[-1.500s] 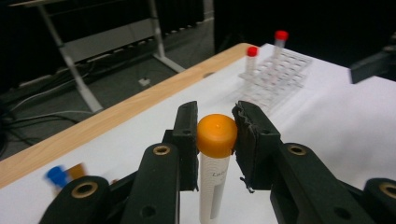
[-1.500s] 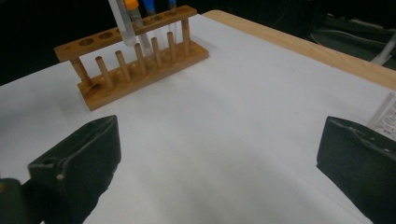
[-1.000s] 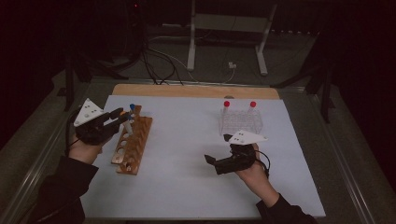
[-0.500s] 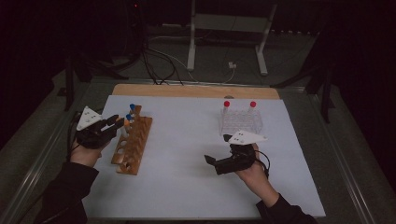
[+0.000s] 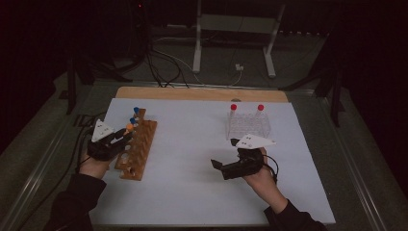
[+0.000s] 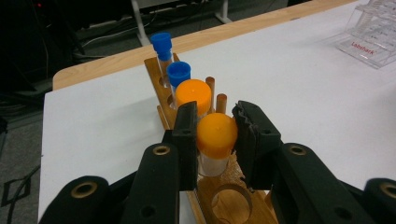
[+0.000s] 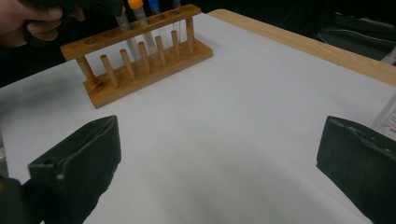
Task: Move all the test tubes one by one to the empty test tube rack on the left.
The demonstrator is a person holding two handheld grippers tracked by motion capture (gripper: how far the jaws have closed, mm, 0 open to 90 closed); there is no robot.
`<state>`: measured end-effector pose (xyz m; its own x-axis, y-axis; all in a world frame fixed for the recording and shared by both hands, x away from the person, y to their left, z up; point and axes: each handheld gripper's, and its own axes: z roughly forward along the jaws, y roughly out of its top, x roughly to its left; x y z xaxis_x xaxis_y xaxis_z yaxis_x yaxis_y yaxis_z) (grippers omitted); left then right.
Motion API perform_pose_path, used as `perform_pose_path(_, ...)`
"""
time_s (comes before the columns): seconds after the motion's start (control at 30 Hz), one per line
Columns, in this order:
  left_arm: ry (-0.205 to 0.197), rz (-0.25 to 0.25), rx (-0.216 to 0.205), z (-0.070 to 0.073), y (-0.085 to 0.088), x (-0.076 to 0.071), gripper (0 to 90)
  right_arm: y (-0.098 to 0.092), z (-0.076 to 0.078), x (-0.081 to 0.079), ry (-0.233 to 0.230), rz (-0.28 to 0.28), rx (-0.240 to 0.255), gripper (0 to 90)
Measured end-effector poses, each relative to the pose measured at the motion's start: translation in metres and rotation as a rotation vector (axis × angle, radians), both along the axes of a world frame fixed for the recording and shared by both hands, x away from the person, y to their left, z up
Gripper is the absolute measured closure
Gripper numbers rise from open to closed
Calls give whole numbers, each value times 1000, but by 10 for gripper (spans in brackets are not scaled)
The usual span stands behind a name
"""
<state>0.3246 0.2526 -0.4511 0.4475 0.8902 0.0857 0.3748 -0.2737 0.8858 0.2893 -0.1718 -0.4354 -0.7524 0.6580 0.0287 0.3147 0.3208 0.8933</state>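
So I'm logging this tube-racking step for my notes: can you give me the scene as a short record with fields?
Left gripper: jaws shut on orange-capped tube, over wooden rack
Tubes in rack: one orange-capped, two blue-capped
Right gripper: jaws open, holding nothing, above white mat
Clear rack: two red-capped tubes

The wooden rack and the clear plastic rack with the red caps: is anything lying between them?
No. In the high view only bare white sheet lies between the wooden rack and the clear rack.
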Motion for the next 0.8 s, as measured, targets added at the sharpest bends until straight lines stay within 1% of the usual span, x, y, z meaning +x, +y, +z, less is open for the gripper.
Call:
perform_pose_path(0.1,-3,-3,2,0,-1,-1,712,0,0,0,-4,4,1,0)
perform_pose_path(0.13,3,-6,-4,0,0,-1,709,0,0,0,-5,3,1,0)
perform_pose_path(0.17,8,-17,-21,1,0,-1,694,0,1,0,-6,2,0,0)
perform_pose_path(0.2,6,-17,-24,1,-1,-2,623,-1,1,0,-10,0,-2,0)
perform_pose_path(0.23,2,-5,-11,1,-2,-4,554,-2,1,0,-12,-4,1,0)
perform_pose_path(0.27,1,0,-9,2,-3,-5,498,-2,2,1,-15,-9,2,0)
perform_pose_path(0.33,6,-6,-52,4,-3,-8,377,-4,3,2,-26,-19,-3,0)
perform_pose_path(0.37,3,-11,-65,5,-4,-10,342,-6,4,3,-29,-24,1,0)
perform_pose_path(0.43,-3,-31,-89,8,-6,-15,223,-9,7,6,-33,-38,4,0)
perform_pose_path(0.47,-5,-40,-97,10,-7,-17,190,-11,8,8,-41,-48,4,0)
perform_pose_path(0.5,-4,-60,-112,13,-9,-20,162,-14,9,11,-43,-61,6,0)
perform_pose_path(0.53,-9,-70,-120,15,-10,-22,148,-16,10,14,-44,-71,8,0)
perform_pose_path(0.57,-13,-82,-131,17,-13,-25,103,-19,11,18,-44,-84,7,0)
perform_pose_path(0.6,-11,-109,-157,18,-14,-27,82,-21,11,22,-47,-100,-1,0)
perform_pose_path(0.63,-10,-129,-181,20,-15,-29,80,-23,12,26,-50,-112,-8,0)
perform_pose_path(0.67,-15,-142,-186,21,-17,-31,53,-26,12,30,-50,-123,2,0)
perform_pose_path(0.7,-17,-153,-180,21,-20,-34,34,-28,12,35,-53,-139,6,0)
perform_pose_path(0.77,-21,-183,-164,21,-26,-37,21,-32,11,44,-63,-173,-5,6)
perform_pose_path(0.8,-17,-194,-164,21,-28,-39,21,-33,10,48,-66,-192,-13,31)
